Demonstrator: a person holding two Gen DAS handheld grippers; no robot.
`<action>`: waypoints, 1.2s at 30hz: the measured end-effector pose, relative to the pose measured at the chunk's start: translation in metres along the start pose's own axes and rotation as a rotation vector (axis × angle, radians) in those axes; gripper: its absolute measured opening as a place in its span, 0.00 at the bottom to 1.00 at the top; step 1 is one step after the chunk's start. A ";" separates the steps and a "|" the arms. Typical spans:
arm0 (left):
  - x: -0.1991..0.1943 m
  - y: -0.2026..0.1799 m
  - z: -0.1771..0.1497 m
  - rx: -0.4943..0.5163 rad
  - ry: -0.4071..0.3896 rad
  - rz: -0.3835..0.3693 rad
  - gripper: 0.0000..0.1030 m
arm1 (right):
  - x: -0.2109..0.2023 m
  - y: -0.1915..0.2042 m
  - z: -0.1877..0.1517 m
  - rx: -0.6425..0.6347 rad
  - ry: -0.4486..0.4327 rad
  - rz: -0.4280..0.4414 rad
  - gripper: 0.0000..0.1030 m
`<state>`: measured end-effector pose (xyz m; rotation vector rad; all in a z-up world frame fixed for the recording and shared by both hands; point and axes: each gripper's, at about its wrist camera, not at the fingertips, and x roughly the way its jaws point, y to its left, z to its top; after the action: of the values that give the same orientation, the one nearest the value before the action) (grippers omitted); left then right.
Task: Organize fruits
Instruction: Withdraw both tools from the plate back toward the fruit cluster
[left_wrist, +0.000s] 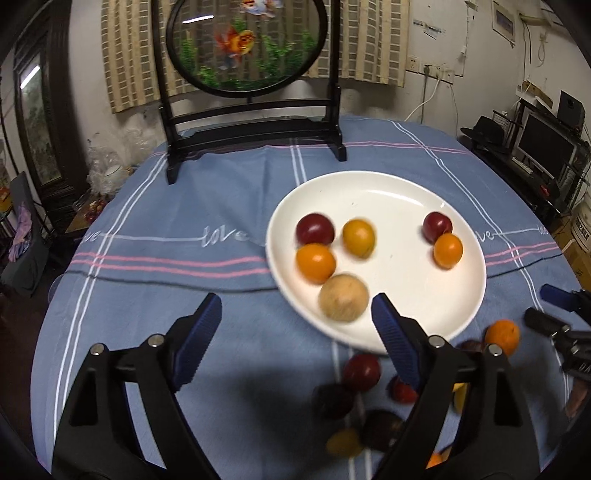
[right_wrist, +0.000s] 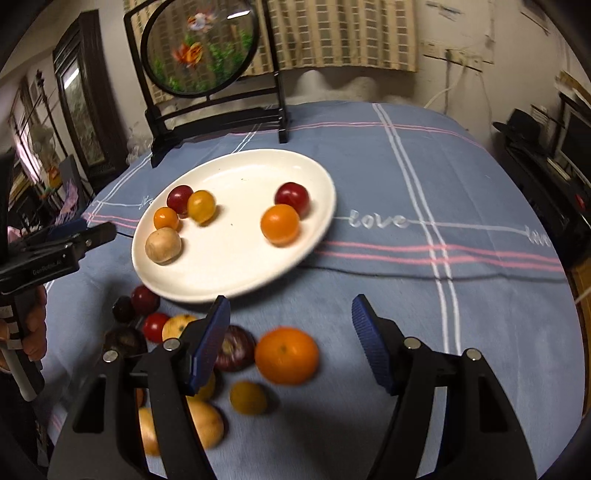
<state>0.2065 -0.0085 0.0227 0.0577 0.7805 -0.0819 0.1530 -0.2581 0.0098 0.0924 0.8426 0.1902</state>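
On the white plate (right_wrist: 236, 280) sit six fruits, tan one (right_wrist: 163, 245) at eight o'clock; both my grippers, left (left_wrist: 295, 317) and right (right_wrist: 290, 317), tilt downward, spread, empty.

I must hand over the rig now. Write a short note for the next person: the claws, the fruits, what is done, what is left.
Left claw: open, nothing between its fingers, near the plate's front rim.
Right claw: open, empty, above the cloth beside the loose pile.
White plate: holds six fruits: two dark red, three orange or yellow, one tan fruit.
Left to do: the pile in front of the plate, including a large orange, small red and dark fruits, and yellow ones near the camera.
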 end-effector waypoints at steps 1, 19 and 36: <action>-0.004 0.002 -0.005 0.001 0.002 0.003 0.84 | -0.005 -0.003 -0.005 0.010 -0.004 -0.002 0.67; -0.050 0.019 -0.078 -0.033 0.052 0.001 0.86 | -0.042 -0.008 -0.078 0.080 0.022 0.009 0.67; -0.064 -0.001 -0.114 0.027 0.075 -0.051 0.87 | -0.037 -0.001 -0.106 0.096 0.074 0.016 0.67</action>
<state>0.0816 0.0037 -0.0135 0.0668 0.8555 -0.1389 0.0502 -0.2661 -0.0338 0.1830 0.9251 0.1687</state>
